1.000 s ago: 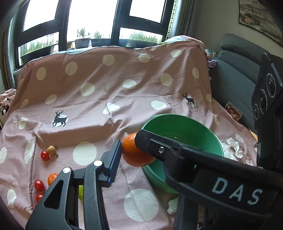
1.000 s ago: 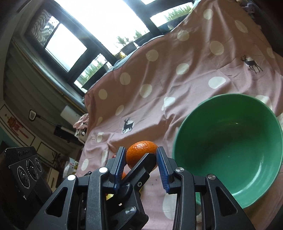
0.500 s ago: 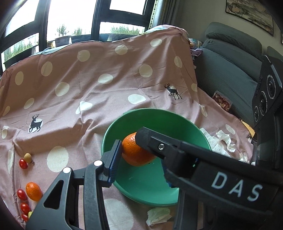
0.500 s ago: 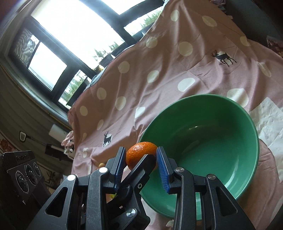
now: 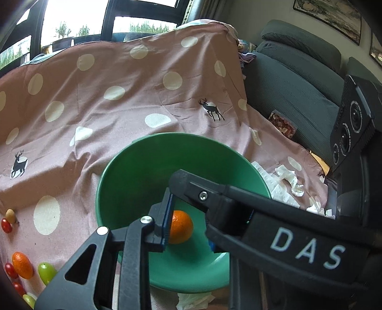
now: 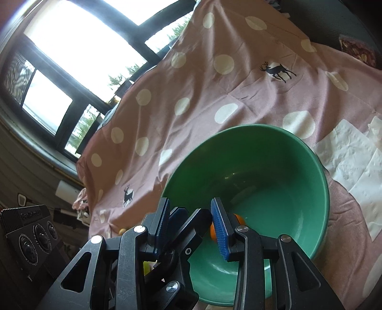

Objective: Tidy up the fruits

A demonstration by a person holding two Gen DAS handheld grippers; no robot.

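Orange fruit (image 5: 180, 226) lies inside the green bowl (image 5: 133, 167), under the closed left gripper (image 5: 186, 229). Right gripper (image 6: 191, 221) stands slightly open, holding nothing.

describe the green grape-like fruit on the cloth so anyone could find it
Start at the green bowl on the pink polka-dot cloth, then look to the cloth's near-left corner in the left wrist view. Among that cluster, the green oval fruit lies beside a small orange fruit and red cherry tomatoes, the only pale green one there.

A home living room: grey upholstered sofa (image 5: 293, 78), framed picture (image 5: 327, 19) on the wall, dark-framed windows (image 6: 78, 59), and a pink polka-dot deer-print cloth (image 5: 119, 95) as cover.
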